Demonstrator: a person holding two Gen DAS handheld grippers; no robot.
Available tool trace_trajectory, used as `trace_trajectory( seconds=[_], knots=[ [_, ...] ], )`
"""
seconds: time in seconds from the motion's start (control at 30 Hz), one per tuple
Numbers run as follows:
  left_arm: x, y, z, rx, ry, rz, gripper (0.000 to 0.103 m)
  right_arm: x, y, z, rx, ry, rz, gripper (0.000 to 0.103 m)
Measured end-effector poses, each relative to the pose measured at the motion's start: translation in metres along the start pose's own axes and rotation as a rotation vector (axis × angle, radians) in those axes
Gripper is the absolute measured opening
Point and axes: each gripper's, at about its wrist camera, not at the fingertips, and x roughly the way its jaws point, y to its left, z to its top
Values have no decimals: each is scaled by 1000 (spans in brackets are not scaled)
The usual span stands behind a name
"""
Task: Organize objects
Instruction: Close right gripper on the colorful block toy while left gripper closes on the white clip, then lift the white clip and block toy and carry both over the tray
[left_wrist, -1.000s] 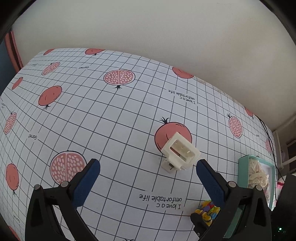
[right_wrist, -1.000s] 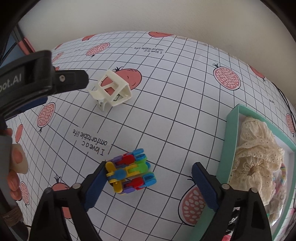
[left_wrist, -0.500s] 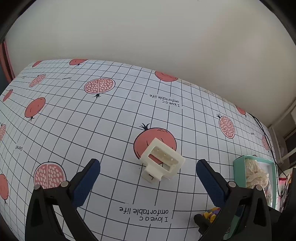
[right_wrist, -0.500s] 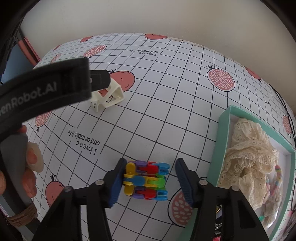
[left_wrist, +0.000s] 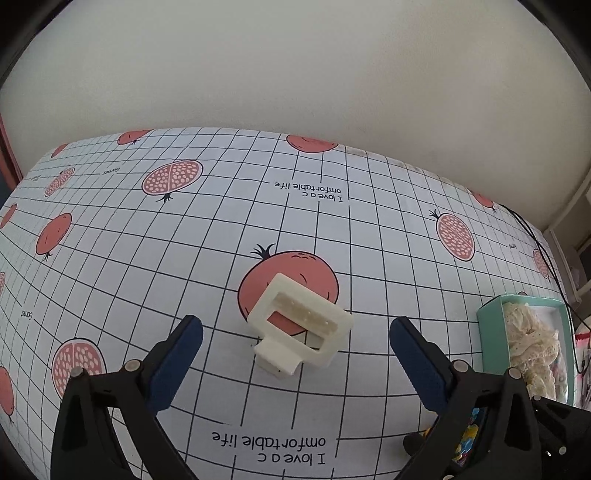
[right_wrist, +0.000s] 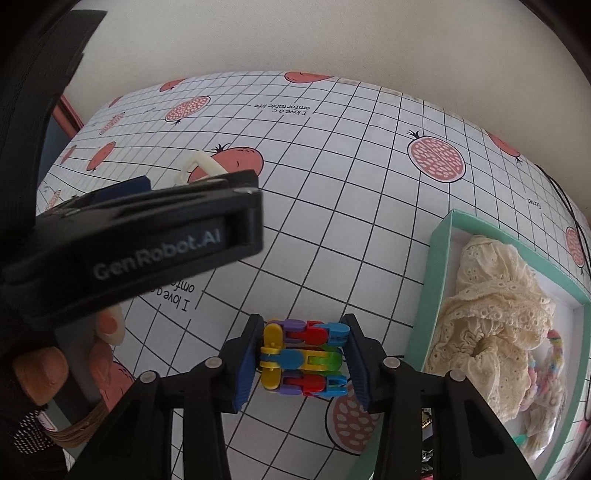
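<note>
A cream hair claw clip (left_wrist: 300, 325) lies on the pomegranate tablecloth, between and just beyond my open left gripper (left_wrist: 295, 338). Its top edge also shows in the right wrist view (right_wrist: 201, 166), behind the left gripper's body. My right gripper (right_wrist: 302, 360) is shut on a bundle of small colourful clips (right_wrist: 304, 360), pads pressed on both sides. A teal box (right_wrist: 436, 266) stands to the right and holds a cream lace scrunchie (right_wrist: 491, 317) and a pastel beaded band (right_wrist: 554, 354).
The left gripper's black body (right_wrist: 140, 240) and the hand holding it fill the left of the right wrist view. The teal box (left_wrist: 487, 321) sits at the table's right edge. A black cable (left_wrist: 535, 236) runs along the far right. A wall stands behind the table.
My right gripper closed from wide open onto the colourful clips. My left gripper moved in so the cream claw clip sits centred between its open fingers.
</note>
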Motion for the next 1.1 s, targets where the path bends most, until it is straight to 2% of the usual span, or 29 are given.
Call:
trace_trajectory(
  seconds=[0.13,0.2,0.37,0.5,0.87,1.1],
  knots=[
    [3,-4,0,4,-3,4,96,0,-3,2,-3,0,2,45],
    [6,-5,-1,4,0,6,81,0,-3,1,-1,0,4,45],
    [10,-1,-3,-21,18,10,60,4,0,4,0,0,4,45],
    [9,2,-3,-50,16,5,60,3,-2,4,-1,0,4,45],
    [-3,2,3,-50,0,6,60,3,-8,5,16,-2,9,45],
    [-25,4,15,-64,-39,12,60,-19,-16,8,28,-59,7,45]
  ],
)
